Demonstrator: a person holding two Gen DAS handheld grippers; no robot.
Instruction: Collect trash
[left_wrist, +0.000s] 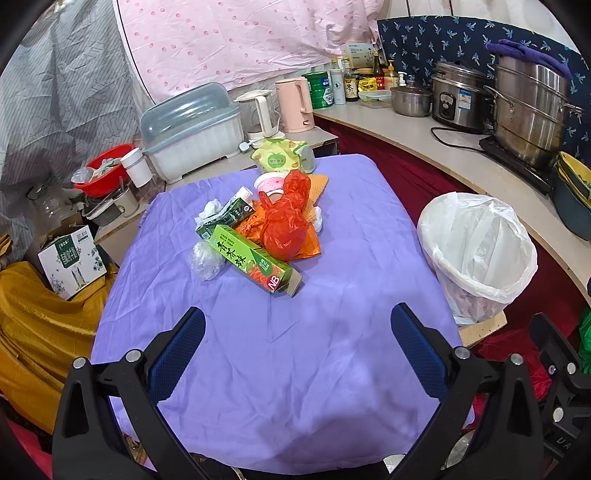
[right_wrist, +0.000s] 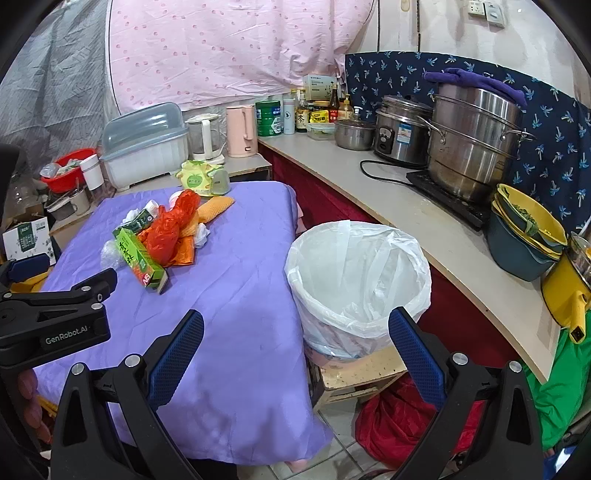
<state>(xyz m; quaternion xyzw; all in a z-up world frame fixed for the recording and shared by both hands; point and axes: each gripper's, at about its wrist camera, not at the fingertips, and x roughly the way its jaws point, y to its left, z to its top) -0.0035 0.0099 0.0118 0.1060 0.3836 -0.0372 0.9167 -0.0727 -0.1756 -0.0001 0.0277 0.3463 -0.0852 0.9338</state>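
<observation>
A heap of trash lies mid-table on the purple cloth (left_wrist: 295, 350): a green carton (left_wrist: 255, 260), a red plastic bag (left_wrist: 286, 221), a dark green drink carton (left_wrist: 225, 216), a clear crumpled wrap (left_wrist: 205, 260), a pink cup (left_wrist: 269, 183) and white tissue. The heap also shows in the right wrist view, with the green carton (right_wrist: 138, 262) and red bag (right_wrist: 170, 230). A bin lined with a white bag (left_wrist: 476, 251) stands right of the table (right_wrist: 356, 280). My left gripper (left_wrist: 297, 325) is open and empty over the near cloth. My right gripper (right_wrist: 295, 328) is open and empty by the bin.
A counter (right_wrist: 424, 221) on the right carries steel pots (right_wrist: 476, 144), a rice cooker (right_wrist: 402, 136), bottles and stacked bowls (right_wrist: 524, 232). Behind the table stand a dish rack (left_wrist: 192, 129), kettles (left_wrist: 293, 105) and a red basin (left_wrist: 105, 170). A wooden stool (right_wrist: 362, 373) bears the bin.
</observation>
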